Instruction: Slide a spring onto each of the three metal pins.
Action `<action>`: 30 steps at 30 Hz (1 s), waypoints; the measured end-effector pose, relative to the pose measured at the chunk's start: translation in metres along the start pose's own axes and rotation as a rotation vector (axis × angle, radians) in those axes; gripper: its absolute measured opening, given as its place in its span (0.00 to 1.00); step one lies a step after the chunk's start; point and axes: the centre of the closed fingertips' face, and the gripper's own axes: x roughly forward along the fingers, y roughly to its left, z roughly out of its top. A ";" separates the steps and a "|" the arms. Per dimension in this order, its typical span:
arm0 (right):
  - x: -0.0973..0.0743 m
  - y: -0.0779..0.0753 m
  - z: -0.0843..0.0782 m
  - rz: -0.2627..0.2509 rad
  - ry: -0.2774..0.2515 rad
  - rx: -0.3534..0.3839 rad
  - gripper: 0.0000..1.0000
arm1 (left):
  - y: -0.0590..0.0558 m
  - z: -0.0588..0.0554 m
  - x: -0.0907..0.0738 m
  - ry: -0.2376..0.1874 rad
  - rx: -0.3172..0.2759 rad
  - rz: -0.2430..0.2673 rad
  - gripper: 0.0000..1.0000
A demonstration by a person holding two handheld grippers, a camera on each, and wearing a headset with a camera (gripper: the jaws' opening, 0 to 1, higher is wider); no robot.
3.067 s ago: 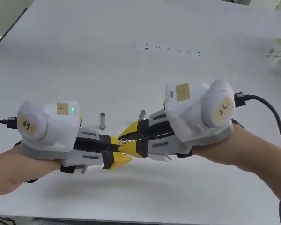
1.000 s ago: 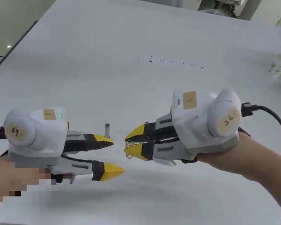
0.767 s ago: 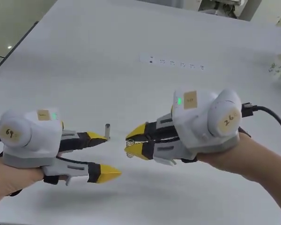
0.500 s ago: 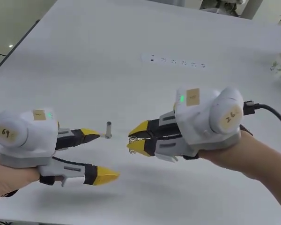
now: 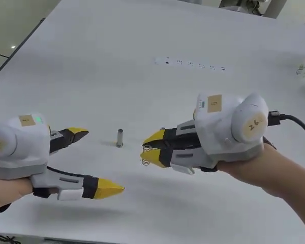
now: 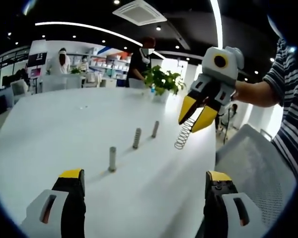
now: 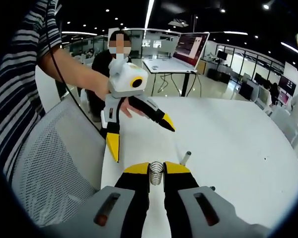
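Spring point(image 7: 156, 175), a silvery open coil, sits pinched in the right gripper point(image 7: 157, 168).

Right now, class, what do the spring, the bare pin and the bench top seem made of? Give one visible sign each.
Spring: thin coiled wire, likely steel, grey with glints.
Bare pin: metal, dull grey cylinder with soft sheen.
Bench top: smooth matt white, perhaps laminate; uncertain.
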 end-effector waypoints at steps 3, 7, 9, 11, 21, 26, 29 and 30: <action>-0.001 -0.003 0.001 -0.002 -0.011 0.018 0.07 | 0.003 -0.001 -0.002 -0.001 -0.003 0.011 0.98; -0.001 -0.009 0.002 -0.013 -0.011 0.029 0.07 | 0.005 -0.002 -0.004 -0.007 -0.010 0.018 0.98; 0.000 -0.011 0.002 -0.010 -0.010 0.046 0.07 | 0.005 -0.003 -0.004 -0.004 -0.009 0.020 0.98; 0.001 -0.014 0.001 -0.012 -0.008 0.053 0.07 | 0.004 -0.003 -0.005 -0.003 -0.013 0.019 0.98; 0.013 -0.024 0.006 -0.004 -0.007 0.073 0.07 | 0.008 -0.003 -0.006 -0.008 -0.018 0.026 0.98; 0.020 -0.034 0.012 -0.014 -0.015 0.062 0.07 | 0.009 -0.004 -0.008 -0.008 -0.019 0.030 0.98; 0.024 -0.041 0.018 -0.021 -0.024 0.066 0.07 | 0.011 -0.007 -0.009 -0.001 -0.019 0.033 0.98; 0.025 -0.042 0.019 -0.023 -0.025 0.066 0.07 | 0.011 -0.007 -0.009 -0.001 -0.020 0.034 0.98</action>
